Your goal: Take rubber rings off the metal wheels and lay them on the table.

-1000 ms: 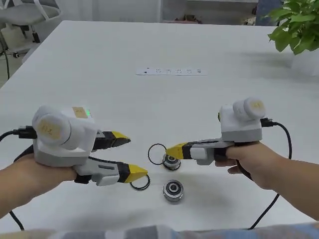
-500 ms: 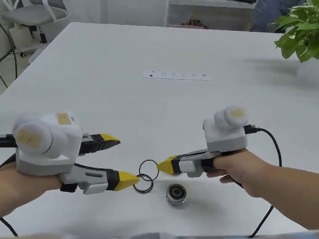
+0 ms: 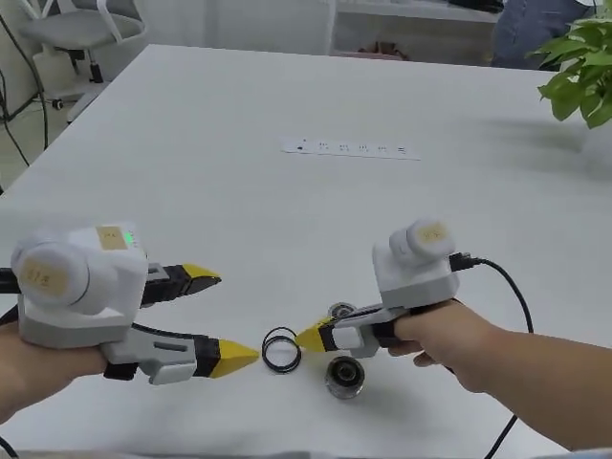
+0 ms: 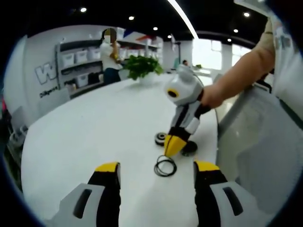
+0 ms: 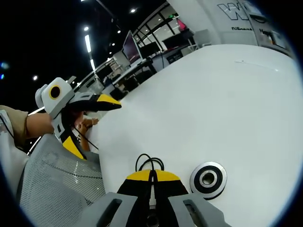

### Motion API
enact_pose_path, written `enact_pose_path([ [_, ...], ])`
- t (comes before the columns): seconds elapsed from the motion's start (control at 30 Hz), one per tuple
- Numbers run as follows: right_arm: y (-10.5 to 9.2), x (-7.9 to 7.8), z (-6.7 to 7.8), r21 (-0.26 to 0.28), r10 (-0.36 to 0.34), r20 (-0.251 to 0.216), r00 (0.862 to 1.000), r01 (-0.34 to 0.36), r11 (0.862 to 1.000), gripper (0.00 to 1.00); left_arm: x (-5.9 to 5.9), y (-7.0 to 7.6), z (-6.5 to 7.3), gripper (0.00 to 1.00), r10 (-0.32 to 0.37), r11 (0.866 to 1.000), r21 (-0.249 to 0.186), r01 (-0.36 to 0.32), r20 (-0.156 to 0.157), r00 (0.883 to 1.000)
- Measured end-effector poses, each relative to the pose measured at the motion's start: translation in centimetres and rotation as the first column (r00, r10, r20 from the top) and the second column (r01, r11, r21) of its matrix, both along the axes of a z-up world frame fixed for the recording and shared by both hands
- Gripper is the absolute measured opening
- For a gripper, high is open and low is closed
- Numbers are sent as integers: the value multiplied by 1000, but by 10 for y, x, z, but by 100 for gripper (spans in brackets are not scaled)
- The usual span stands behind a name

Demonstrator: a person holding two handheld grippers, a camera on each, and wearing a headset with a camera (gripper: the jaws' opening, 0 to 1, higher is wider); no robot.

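Rubber rings (image 3: 280, 350) lie beside right gripper (image 3: 302, 337), jaws seemingly closed.

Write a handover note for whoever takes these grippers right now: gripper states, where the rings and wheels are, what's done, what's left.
Left gripper: open, empty, to the left of the rings.
Right gripper: shut, tip at the rings; unclear whether it pinches one.
Rings: two, overlapping, on the table between the grippers.
Near wheel in front of the right gripper, far wheel partly behind it.
Done: two rings off.
Left: check both wheels for more rings; I can't tell from here.
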State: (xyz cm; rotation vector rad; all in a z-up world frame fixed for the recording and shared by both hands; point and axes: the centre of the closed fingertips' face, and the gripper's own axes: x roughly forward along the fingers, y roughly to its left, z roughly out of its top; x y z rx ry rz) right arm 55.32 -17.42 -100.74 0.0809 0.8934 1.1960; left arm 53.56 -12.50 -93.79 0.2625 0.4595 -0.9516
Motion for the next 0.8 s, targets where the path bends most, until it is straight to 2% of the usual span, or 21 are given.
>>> enact_pose_path([
  [0.47, 0, 1, -5, -19, -2, 20, 1000, 2, 1000, 0, -1, 0, -1, 63, 3, 1000, 4, -3, -6, 1000],
  [0.8, 0, 3, 1, 4, 3, 37, 999, -3, 1000, 9, 1, -1, -2, 63, -1, 1000, 8, 1, -11, 1000],
])
